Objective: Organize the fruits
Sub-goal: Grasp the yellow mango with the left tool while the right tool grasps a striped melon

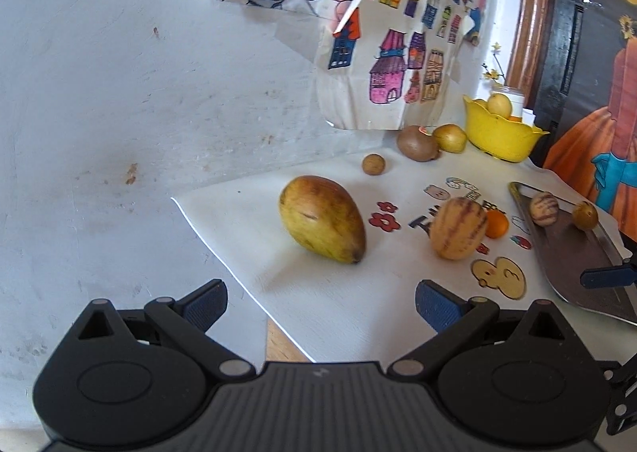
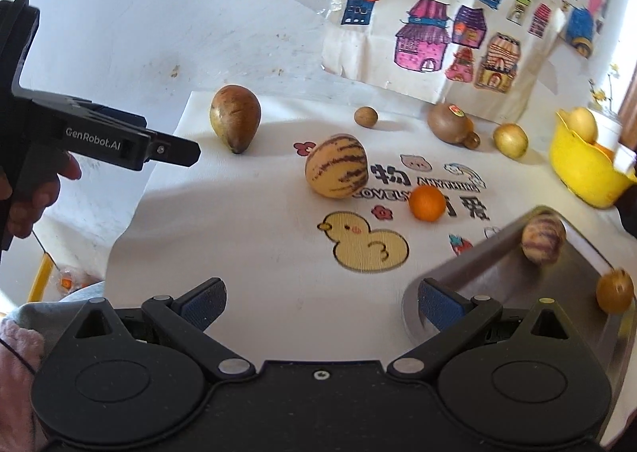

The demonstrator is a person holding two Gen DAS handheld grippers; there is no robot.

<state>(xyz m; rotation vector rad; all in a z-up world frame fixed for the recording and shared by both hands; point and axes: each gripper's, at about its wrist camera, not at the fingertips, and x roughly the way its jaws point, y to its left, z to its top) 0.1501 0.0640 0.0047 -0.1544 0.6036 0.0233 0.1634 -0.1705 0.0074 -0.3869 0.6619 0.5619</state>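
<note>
Left gripper (image 1: pixel 320 302) gaped wide, empty, facing mango (image 1: pixel 321 218): likely heavy, smooth; grasp across its middle.

Ahead of the left claw (image 1: pixel 321 306), whose black plastic arms look matt and carry ribbed blue pads, a white matt cloth (image 1: pixel 318 292) printed with cartoons covers the bench. To that claw's right lies a grey metal tray (image 1: pixel 577 265) with a dull, brushed sheen. Farther ahead stands a glossy yellow plastic bowl (image 1: pixel 499 133). The smooth-skinned yellow-green mango (image 1: pixel 321 218) lies straight ahead, and beyond it the rough brown kiwi (image 1: pixel 416 143). Left of the claw, the white wall (image 1: pixel 119 93) looks chalky and scuffed.
</note>
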